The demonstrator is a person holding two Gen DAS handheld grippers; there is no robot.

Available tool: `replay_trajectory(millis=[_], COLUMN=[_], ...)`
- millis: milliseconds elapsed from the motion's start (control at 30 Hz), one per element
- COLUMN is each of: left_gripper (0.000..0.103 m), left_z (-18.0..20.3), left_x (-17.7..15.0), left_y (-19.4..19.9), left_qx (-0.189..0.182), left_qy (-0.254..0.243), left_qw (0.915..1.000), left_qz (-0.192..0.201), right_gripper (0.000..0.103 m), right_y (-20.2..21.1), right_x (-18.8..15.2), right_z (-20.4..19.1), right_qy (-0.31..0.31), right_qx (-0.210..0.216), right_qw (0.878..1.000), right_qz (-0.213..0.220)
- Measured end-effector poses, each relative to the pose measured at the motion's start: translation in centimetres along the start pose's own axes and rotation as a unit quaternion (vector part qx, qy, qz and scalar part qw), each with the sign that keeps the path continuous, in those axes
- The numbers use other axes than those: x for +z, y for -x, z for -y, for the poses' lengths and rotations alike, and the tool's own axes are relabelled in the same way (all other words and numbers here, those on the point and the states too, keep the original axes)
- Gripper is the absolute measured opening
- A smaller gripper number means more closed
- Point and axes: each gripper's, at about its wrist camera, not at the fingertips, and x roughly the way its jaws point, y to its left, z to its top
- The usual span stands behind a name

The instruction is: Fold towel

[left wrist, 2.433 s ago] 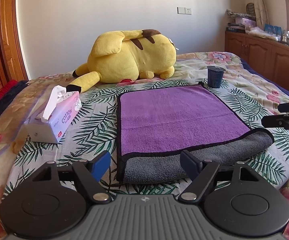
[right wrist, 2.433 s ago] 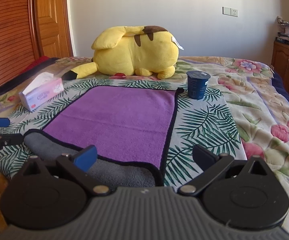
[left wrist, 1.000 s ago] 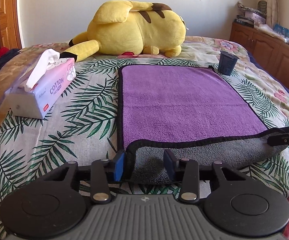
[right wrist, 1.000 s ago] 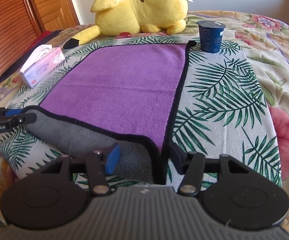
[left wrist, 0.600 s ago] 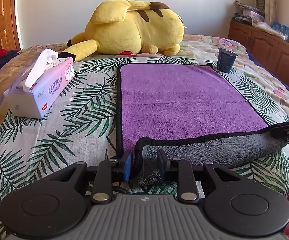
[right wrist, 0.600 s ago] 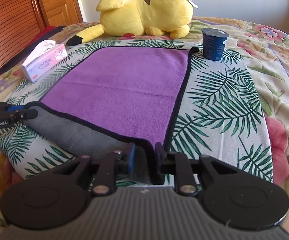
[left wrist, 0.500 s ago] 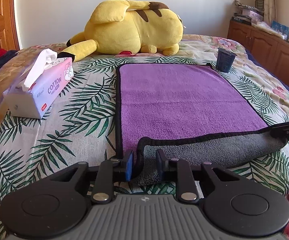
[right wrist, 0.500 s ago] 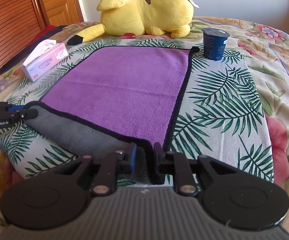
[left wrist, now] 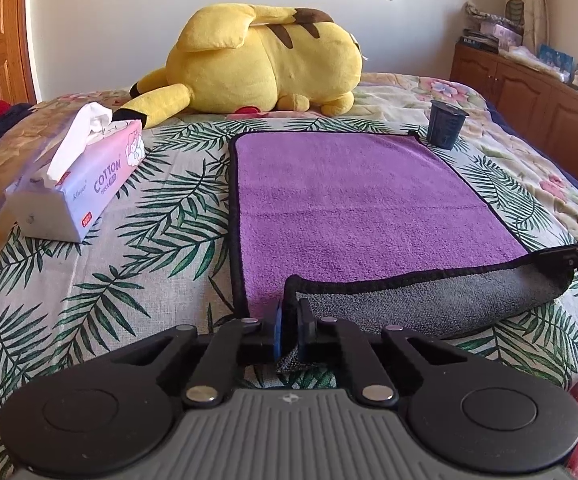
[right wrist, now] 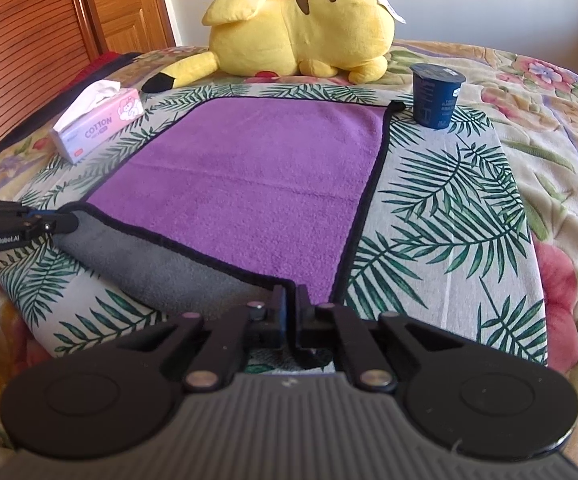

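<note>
At the lower centre of the left wrist view, the jaws of the left gripper (left wrist: 287, 330) are closed to a narrow slit, and the near left corner of the purple towel (left wrist: 353, 204) is pinched between them, a scrap of its grey underside hanging just below the fingers. At the lower centre of the right wrist view, the right gripper (right wrist: 290, 310) is likewise drawn nearly together on the near right corner of the same towel, its black hem being gripped. Between the two corners the near edge is turned over, so that a grey band bordered in black is shown across the lower middle of both frames. The rest of the towel is spread flat, purple side up, over a palm-leaf cloth (right wrist: 441, 216) laid on the floral bedspread (right wrist: 561, 92). A dark blue cup (right wrist: 437, 95) is seen upright just beside the towel's far right corner, in the upper right of the right wrist view. A tissue pack (left wrist: 83, 184) marked COTTON is lying at the left of the frame, apart from the towel. A yellow Pikachu plush (left wrist: 265, 60) is stretched out beyond the towel's far edge, at the upper centre.
</note>
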Motion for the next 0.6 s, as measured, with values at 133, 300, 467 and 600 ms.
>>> replay_trajectory(millis=[133, 300, 467, 600], left_gripper=[0.000, 0.000, 0.000, 0.000], left_z=[0.1, 0.2, 0.3, 0.3], left_x=[0.3, 0.7, 1.4, 2.0], left_y=[0.3, 0.8, 1.5, 1.7], left_qx=[-0.002, -0.005, -0.008, -0.010], left_qy=[0.003, 0.004, 0.006, 0.006], left_qw=[1.0000, 0.9999, 0.9995, 0.9992], left_qz=[0.006, 0.015, 0.031, 0.039], right_gripper=[0.005, 0.005, 0.005, 0.004], right_y=[0.2, 0.6, 1.1, 1.5], right_x=[0.1, 0.4, 0.7, 1.1], right_z=[0.1, 0.1, 0.2, 0.1], right_qy=[-0.004, -0.006, -0.006, 0.000], right_qx=[0.000, 0.000, -0.001, -0.003], right_qw=[1.000, 1.000, 0.999, 0.998], right_qz=[0.009, 0.024, 0.044, 0.061])
